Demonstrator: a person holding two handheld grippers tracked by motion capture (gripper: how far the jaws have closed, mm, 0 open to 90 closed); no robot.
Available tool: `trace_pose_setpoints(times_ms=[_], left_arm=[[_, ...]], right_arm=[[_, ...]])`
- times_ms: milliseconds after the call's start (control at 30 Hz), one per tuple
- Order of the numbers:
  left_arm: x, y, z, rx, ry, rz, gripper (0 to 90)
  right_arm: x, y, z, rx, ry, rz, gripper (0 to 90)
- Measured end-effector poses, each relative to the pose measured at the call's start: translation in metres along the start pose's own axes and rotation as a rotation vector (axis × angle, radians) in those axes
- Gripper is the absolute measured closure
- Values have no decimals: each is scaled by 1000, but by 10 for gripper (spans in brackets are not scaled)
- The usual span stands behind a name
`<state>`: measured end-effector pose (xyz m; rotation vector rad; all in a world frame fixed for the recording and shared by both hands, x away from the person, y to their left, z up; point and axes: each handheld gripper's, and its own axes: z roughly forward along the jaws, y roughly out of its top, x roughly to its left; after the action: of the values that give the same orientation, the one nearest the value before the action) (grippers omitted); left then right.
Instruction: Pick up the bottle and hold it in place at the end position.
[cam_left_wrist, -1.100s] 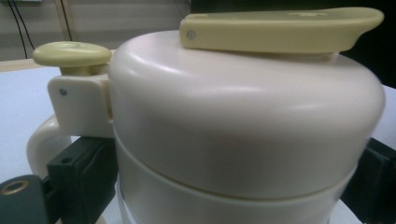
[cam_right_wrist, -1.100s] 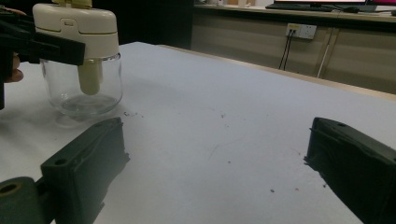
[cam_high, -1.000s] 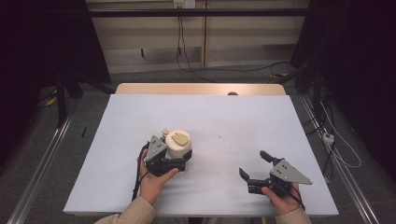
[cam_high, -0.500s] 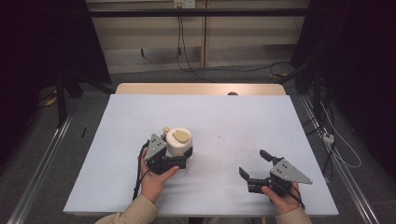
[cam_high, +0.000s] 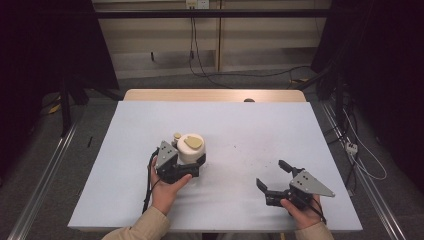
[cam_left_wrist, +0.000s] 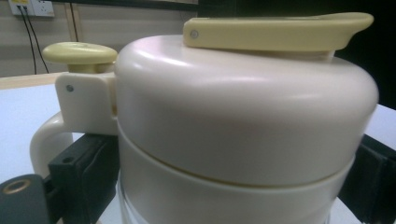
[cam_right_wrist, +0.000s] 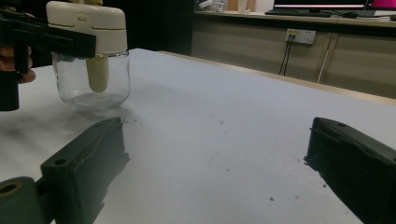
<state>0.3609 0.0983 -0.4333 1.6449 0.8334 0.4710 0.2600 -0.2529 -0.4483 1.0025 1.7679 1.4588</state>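
Note:
A glass jar (cam_high: 190, 148) with a cream lid and a pale yellow lever stands left of centre on the white table (cam_high: 225, 115). My left gripper (cam_high: 196, 157) is shut on the jar; its black jaws press both sides of the lid (cam_left_wrist: 243, 126). In the right gripper view the jar (cam_right_wrist: 91, 56) stands upright on the tabletop at the far left, with a cream plunger inside the clear glass. My right gripper (cam_high: 270, 173) rests near the table's front right, open, with bare tabletop between its jaws (cam_right_wrist: 219, 163).
A wooden strip (cam_high: 215, 95) runs along the table's far edge. Cables (cam_high: 200, 65) lie on the floor beyond it and to the right. Wall sockets (cam_right_wrist: 299, 35) sit on the panel behind. Dark specks dot the table's middle (cam_high: 240, 150).
The left gripper and the jar have shifted very slightly forward and to the right. The right gripper has stayed where it was.

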Motion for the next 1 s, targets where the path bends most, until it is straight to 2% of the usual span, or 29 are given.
trace_pose_setpoints(times_ms=[167,433,667,800,1000], left_arm=[[-1,2,4,2,7,12,64],[3,3,8,-2,11,-7,65],[4,9,7,-19,17,15,65],[5,9,8,-22,22,0,65],[6,8,10,-22,29,4,65]], right_arm=[[-1,0,1,1,0,-3,38],[-1,-1,1,1,-6,0,38],[-2,-1,1,0,-12,-3,38],[-2,0,1,-2,-12,-4,38],[-3,-1,1,-3,-13,-3,38]])
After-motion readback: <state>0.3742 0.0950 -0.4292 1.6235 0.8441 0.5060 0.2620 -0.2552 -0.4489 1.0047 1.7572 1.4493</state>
